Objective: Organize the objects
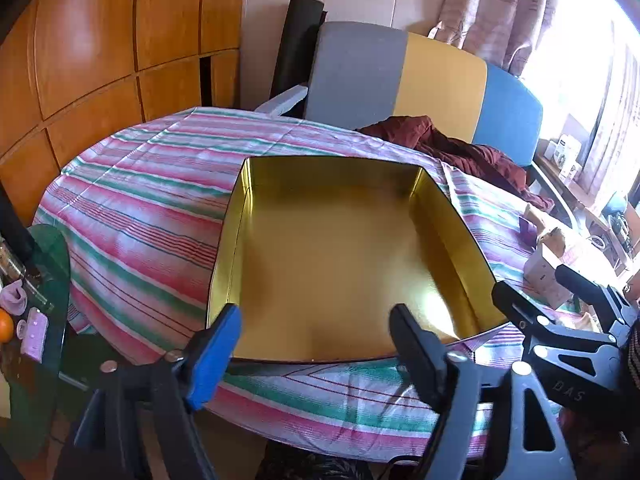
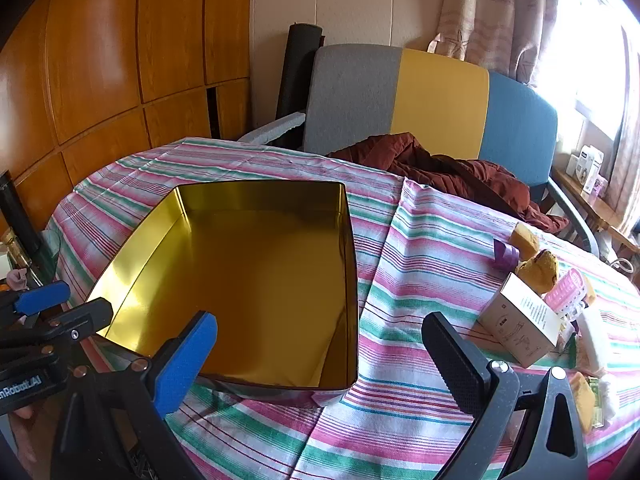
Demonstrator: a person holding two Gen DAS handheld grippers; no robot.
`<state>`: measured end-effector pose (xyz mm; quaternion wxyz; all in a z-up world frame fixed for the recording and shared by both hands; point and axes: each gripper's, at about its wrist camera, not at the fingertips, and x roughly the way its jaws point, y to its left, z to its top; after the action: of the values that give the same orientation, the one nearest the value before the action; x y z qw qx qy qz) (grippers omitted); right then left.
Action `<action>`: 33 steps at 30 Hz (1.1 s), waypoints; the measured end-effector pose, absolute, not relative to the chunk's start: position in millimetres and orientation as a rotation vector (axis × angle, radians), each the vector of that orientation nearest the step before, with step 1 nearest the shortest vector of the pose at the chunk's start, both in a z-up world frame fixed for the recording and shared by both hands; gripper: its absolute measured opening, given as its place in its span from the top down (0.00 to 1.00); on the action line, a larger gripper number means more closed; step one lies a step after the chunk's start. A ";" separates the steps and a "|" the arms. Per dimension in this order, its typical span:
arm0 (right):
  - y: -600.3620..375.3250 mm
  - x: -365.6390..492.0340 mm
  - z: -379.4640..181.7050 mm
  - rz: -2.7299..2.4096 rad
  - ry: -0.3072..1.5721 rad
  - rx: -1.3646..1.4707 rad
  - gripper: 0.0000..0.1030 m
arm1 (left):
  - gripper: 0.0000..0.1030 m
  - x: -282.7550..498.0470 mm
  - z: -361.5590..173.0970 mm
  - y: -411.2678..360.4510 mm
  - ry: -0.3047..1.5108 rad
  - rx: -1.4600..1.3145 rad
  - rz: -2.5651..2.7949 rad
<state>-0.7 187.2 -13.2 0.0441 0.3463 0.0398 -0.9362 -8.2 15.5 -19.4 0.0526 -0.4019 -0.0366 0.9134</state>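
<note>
An open gold tin box (image 1: 340, 256) sits on the striped tablecloth (image 1: 140, 216), with nothing inside; it also shows in the right wrist view (image 2: 256, 276). My left gripper (image 1: 316, 352) is open and empty, hovering over the box's near rim. My right gripper (image 2: 320, 364) is open and empty, at the box's near right corner. A cluster of small objects lies at the right: a white carton (image 2: 520, 328), a pink hair roller (image 2: 568, 296), yellow sponges (image 2: 538, 266), a purple ribbon (image 2: 505, 255). The right gripper also shows at the right of the left wrist view (image 1: 532, 292).
A dark red garment (image 2: 452, 176) lies at the table's far side against a grey, yellow and blue chair (image 2: 436, 100). A wooden wardrobe (image 2: 112, 60) stands on the left. A glass side table (image 1: 44, 280) with an orange and small items is at the far left.
</note>
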 end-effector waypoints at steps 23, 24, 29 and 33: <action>219.5 5.0 -19.4 -2.880 0.045 1.110 0.00 | 0.01 -12.0 -13.3 11.0 -0.219 -1.116 2.642; 222.0 5.6 -20.3 -2.883 0.040 1.116 0.00 | 0.02 -12.5 -16.3 11.9 -0.219 -1.136 2.632; 238.7 9.6 -23.5 -2.900 0.015 1.149 0.00 | 0.09 -20.9 -28.6 17.2 -0.207 -1.224 2.593; 255.5 15.9 -24.3 -2.909 -0.021 1.177 0.00 | 0.10 -25.2 -30.8 23.8 -0.194 -1.248 2.569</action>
<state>15.9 255.5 -24.3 0.0015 0.3751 -0.0068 -0.9270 -25.2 23.8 -30.8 0.1392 -0.4317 -0.0670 0.8887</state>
